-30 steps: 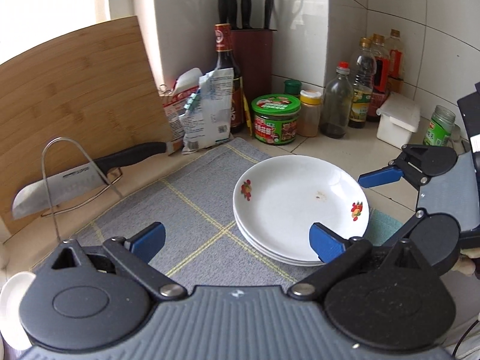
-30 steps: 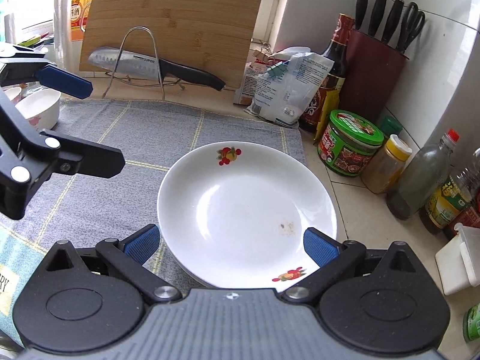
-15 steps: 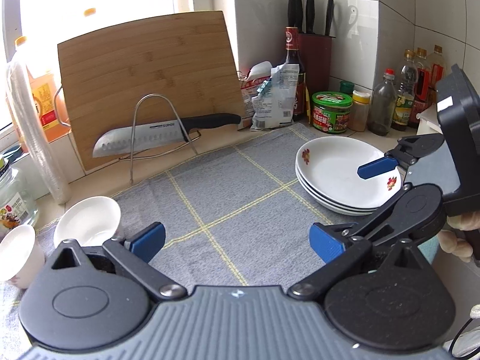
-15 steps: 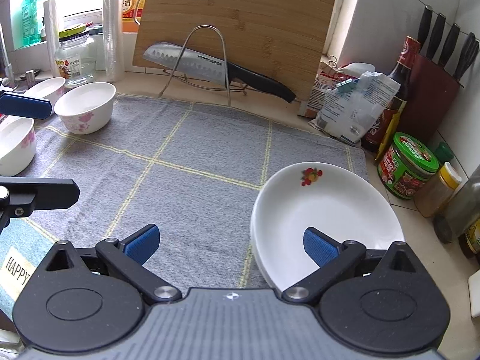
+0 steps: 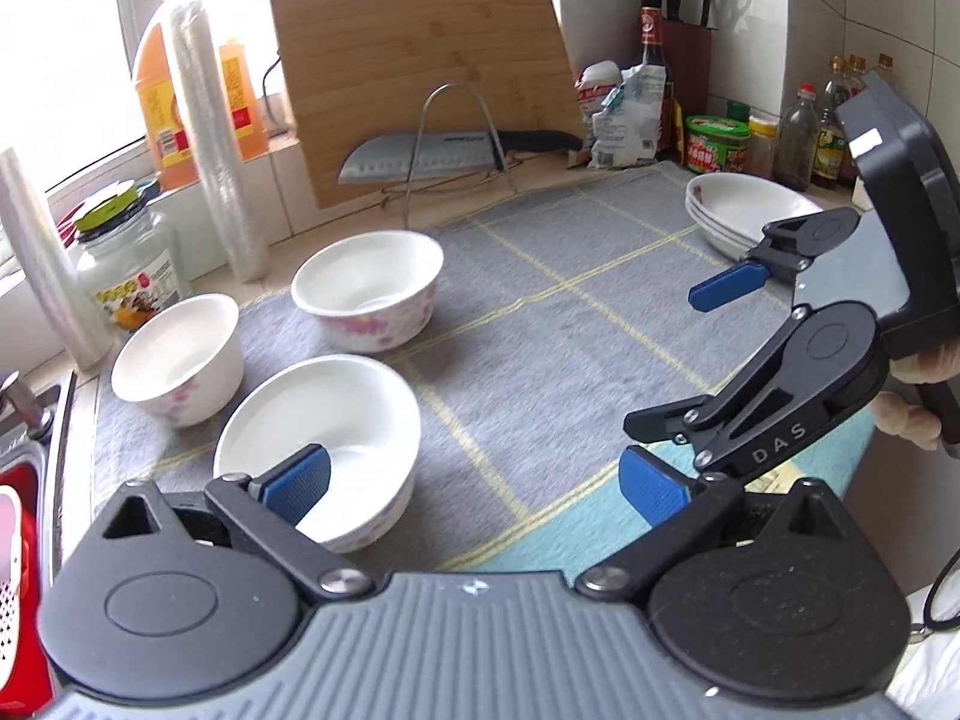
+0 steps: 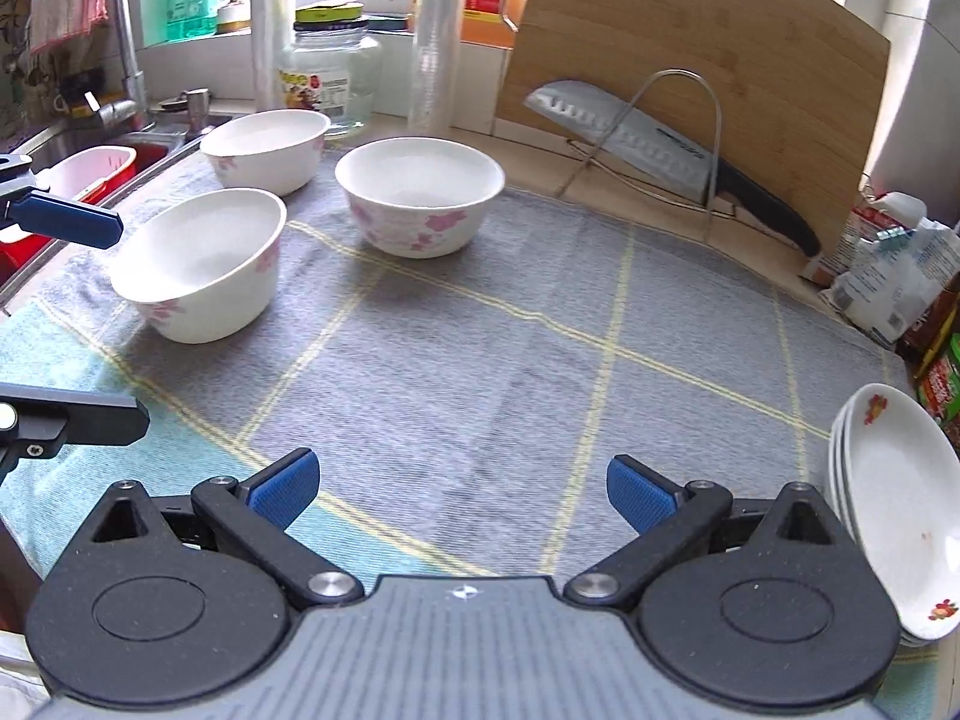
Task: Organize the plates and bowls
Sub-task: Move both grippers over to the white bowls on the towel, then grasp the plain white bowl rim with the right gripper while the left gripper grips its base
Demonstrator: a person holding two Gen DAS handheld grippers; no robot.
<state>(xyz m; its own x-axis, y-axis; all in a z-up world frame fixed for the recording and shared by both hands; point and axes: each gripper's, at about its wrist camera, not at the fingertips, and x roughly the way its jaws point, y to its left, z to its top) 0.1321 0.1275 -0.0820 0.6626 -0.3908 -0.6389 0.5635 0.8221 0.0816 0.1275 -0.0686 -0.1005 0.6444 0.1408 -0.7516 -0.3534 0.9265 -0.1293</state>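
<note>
Both-handed, left gripper [image 5: 474, 486] and right gripper [image 6: 459, 489] gape empty (nothing held) above the checked mat [image 6: 480, 348] near three floral bowls [image 6: 420, 204].

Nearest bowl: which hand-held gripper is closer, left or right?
Left. The left hand-held gripper has one finger over the nearest bowl; the right hand-held gripper is over bare mat, well away from it.

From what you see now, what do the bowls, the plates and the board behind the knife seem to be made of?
Bowls: probably glazed ceramic, white and glossy, with pink flower prints; melamine is possible.
Plates: same glossy white look with red flower decals, likely ceramic.
Board: bamboo or wood, matte, with visible strips of grain.
Knife: shiny metal blade, black handle, likely plastic.
</note>
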